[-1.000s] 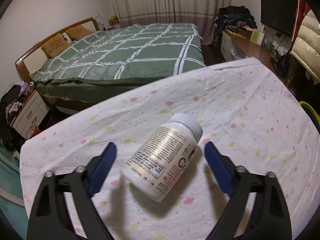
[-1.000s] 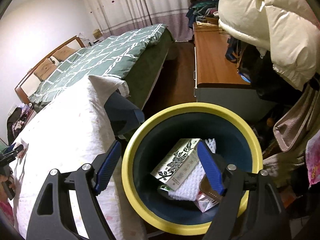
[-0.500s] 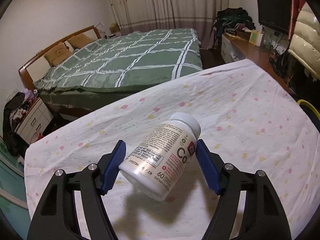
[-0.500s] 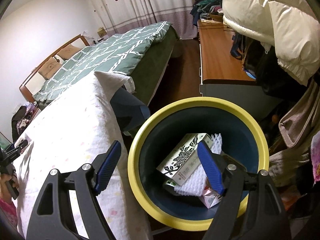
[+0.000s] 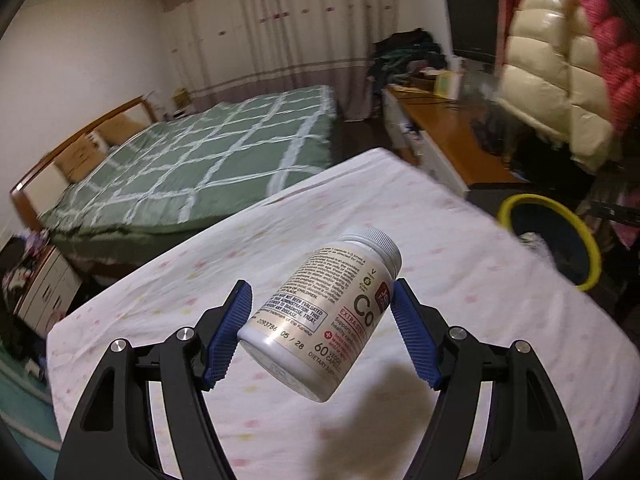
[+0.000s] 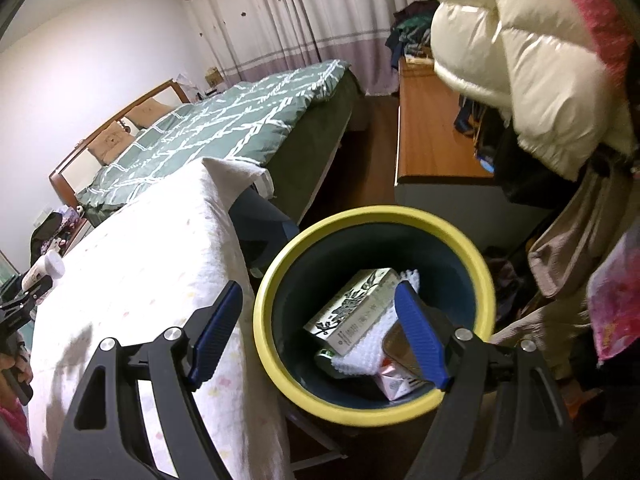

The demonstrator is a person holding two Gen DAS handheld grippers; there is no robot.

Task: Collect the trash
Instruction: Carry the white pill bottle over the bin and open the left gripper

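Note:
A white pill bottle with a printed label hangs tilted above the flowered tablecloth. My left gripper is shut on it, with a blue pad against each side. The yellow-rimmed dark bin stands past the table's right edge. In the right wrist view my right gripper stands open over the bin with nothing between its fingers. The bin holds a floral-print box, white foam netting and a small carton. The bottle also shows at the far left of that view.
A bed with a green checked quilt lies beyond the table. A wooden cabinet top runs behind the bin, with a cream puffy jacket hanging over it. A dark blue object sits between the table and the bin.
My left gripper closed on the bottle, lifted it off the cloth and swung right, so the bin came into its view. My right gripper drifted a little over the bin.

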